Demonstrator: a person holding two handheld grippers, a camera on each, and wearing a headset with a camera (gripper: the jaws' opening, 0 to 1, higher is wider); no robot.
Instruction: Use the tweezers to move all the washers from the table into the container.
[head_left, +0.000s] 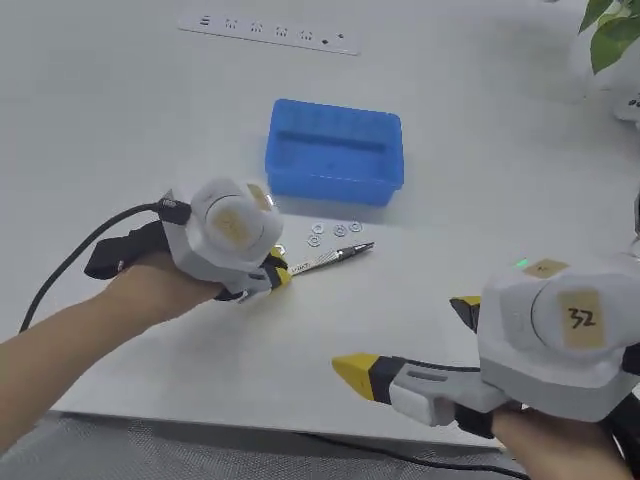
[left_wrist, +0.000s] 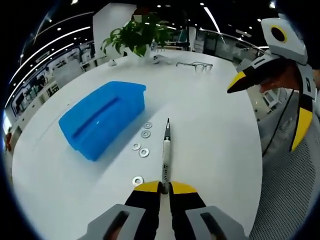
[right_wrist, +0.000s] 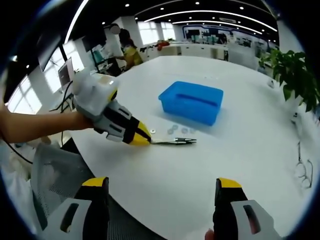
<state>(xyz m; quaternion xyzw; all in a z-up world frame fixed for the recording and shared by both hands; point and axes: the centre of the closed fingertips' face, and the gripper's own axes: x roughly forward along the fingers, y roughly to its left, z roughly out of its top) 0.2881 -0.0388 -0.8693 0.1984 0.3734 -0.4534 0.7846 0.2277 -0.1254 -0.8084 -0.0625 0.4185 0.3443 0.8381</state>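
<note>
The thin silver tweezers (head_left: 335, 256) lie low over the white table, held at the handle end by my left gripper (head_left: 281, 271), which is shut on them. In the left gripper view the tweezers (left_wrist: 166, 150) point away from the shut jaws of my left gripper (left_wrist: 165, 188). Several small metal washers (head_left: 338, 231) lie between the tweezer tip and the blue container (head_left: 335, 150). They show beside the tweezers as washers (left_wrist: 144, 152), with one washer (left_wrist: 138, 180) near the jaws. My right gripper (head_left: 410, 337) hovers open at the near right, holding nothing.
A white power strip (head_left: 268, 32) lies at the far edge. A plant (head_left: 610, 35) stands at the back right. A black cable (head_left: 70, 260) trails off the left gripper. Glasses (left_wrist: 194, 64) lie further out. The table's front edge (head_left: 250, 428) is close.
</note>
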